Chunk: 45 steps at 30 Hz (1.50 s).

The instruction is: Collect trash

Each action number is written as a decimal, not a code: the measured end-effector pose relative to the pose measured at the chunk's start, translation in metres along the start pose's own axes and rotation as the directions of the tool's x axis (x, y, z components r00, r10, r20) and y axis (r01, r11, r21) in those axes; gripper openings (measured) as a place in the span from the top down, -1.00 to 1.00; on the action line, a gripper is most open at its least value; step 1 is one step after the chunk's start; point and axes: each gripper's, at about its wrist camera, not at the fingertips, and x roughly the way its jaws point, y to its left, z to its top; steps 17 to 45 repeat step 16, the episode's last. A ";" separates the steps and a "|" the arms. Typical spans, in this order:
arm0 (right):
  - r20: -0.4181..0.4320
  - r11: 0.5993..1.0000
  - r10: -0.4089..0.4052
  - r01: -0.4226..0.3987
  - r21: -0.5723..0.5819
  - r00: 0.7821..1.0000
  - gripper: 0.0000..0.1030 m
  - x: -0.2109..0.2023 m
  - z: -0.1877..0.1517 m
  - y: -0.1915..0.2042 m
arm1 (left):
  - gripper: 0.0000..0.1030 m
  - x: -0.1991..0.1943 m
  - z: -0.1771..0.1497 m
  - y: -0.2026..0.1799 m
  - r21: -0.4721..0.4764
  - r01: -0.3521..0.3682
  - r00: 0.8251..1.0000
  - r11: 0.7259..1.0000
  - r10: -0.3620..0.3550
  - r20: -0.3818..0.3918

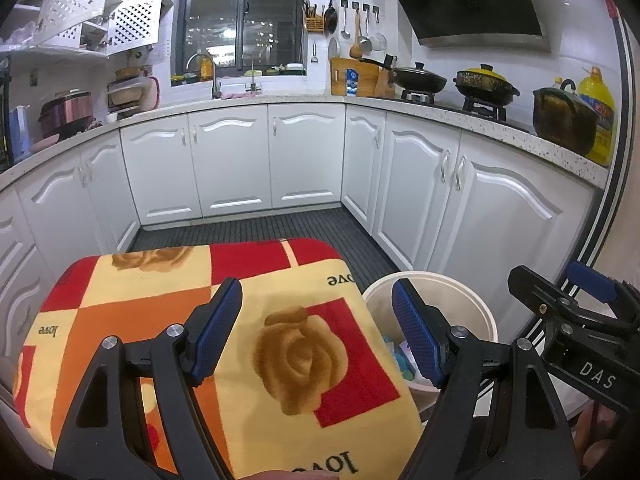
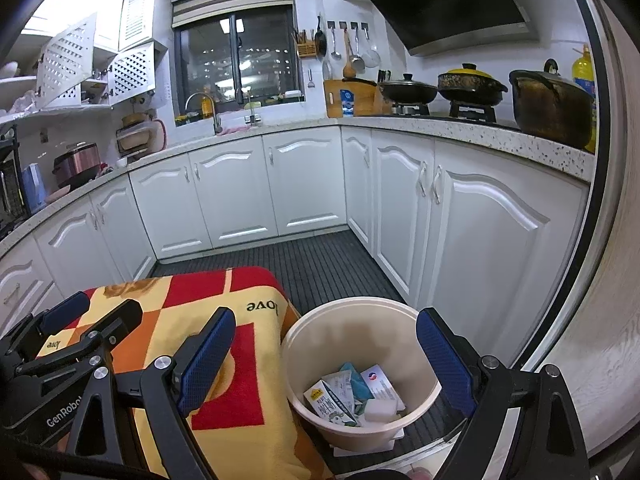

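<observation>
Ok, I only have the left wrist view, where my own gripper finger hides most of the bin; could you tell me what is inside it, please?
Observer: In the right wrist view, the bin holds a small printed carton lying on its side.
Operator: Thank you. Is anything else in there?
Observer: Yes, a white foam-like block lies right of the carton, with a blue-and-white box behind it.
Operator: And is the right gripper carrying anything?
Observer: No, the right gripper is open with nothing between its fingers, looking down over the bin.
</observation>
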 end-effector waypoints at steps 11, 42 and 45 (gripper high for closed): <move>-0.050 1.000 0.007 -0.008 -0.015 0.999 -0.75 0.018 -0.004 0.007 | -0.49 0.013 -0.006 0.019 -0.024 -0.008 1.000 1.000 0.007 -0.027; -0.093 0.998 0.047 -0.050 -0.031 0.995 -0.75 0.037 -0.005 0.025 | -0.49 0.021 -0.010 0.050 -0.054 -0.059 0.997 0.997 0.056 -0.051; -0.093 0.998 0.047 -0.050 -0.031 0.995 -0.75 0.037 -0.005 0.025 | -0.49 0.021 -0.010 0.050 -0.054 -0.059 0.997 0.997 0.056 -0.051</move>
